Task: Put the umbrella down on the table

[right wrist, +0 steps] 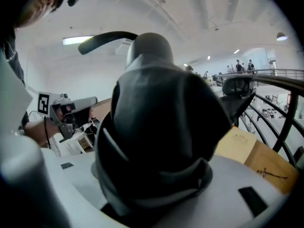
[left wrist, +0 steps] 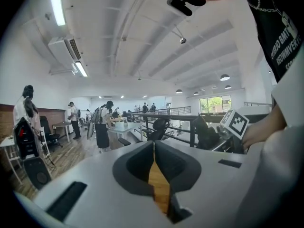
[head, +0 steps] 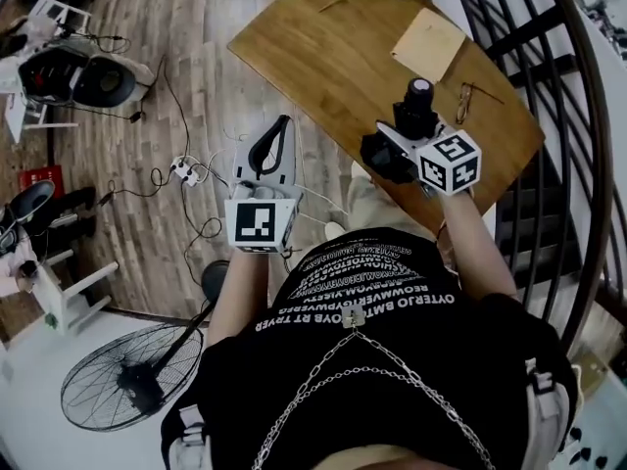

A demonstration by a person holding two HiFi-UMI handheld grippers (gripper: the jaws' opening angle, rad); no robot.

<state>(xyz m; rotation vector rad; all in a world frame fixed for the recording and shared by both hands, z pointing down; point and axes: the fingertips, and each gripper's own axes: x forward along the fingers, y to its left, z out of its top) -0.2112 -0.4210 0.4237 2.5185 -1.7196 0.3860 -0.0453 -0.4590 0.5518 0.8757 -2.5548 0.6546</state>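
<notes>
Gripping a folded black umbrella, the right tongs are clamped round its bundled canopy, and their jaws stand fairly wide because the bundle fills the gap between them. The umbrella stands roughly upright in that grip, its grey handle end uppermost, over the near edge of the wooden worktop; whether its lower end touches the wood cannot be told. Beyond the right tongs a flat tan paper packet lies on the worktop, and a pair of glasses lies just to their right. The left tongs are closed, the jaw tips meeting with nothing between them and only a sliver of worktop showing through the slit. They are off the worktop's near corner, over the wooden floor, left of the right tongs and well apart from the umbrella. A pedestal fan is nearer the person than the left tongs.
</notes>
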